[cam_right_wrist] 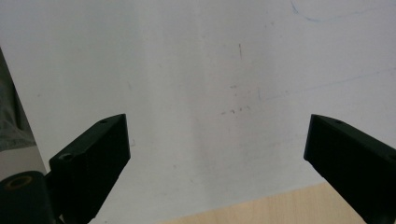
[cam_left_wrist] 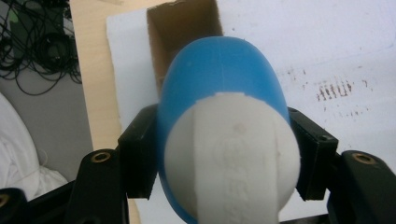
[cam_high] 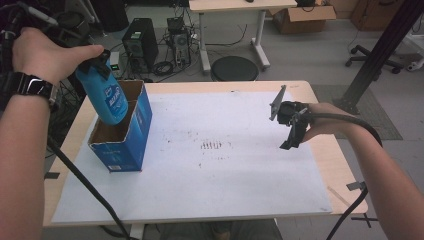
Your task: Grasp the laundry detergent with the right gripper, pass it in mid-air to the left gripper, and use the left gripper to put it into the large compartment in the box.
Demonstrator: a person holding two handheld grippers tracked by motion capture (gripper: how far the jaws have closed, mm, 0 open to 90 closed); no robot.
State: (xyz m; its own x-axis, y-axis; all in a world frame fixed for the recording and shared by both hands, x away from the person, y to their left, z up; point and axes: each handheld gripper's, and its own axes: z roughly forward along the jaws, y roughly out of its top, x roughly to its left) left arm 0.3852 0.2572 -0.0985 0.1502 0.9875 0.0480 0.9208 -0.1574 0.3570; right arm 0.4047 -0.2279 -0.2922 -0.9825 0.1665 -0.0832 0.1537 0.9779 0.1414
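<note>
white sheeting covers the worktop; high view: left gripper holds a blue bottle over the open blue carton. left gripper view: jaws pinch its smooth, likely slippery shoulder near the white cap. right gripper view: right gripper jaws spread, empty.

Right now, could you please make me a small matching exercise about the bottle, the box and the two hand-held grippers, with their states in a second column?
Things:
1. blue bottle
2. blue cardboard box
3. left hand-held gripper
4. right hand-held gripper

States:
A. open, holding nothing, over the white sheet
B. standing on the table, top open
C. shut on the bottle
D. held tilted above the box opening

Pairs: 1-D, 2-B, 3-C, 4-A
</note>
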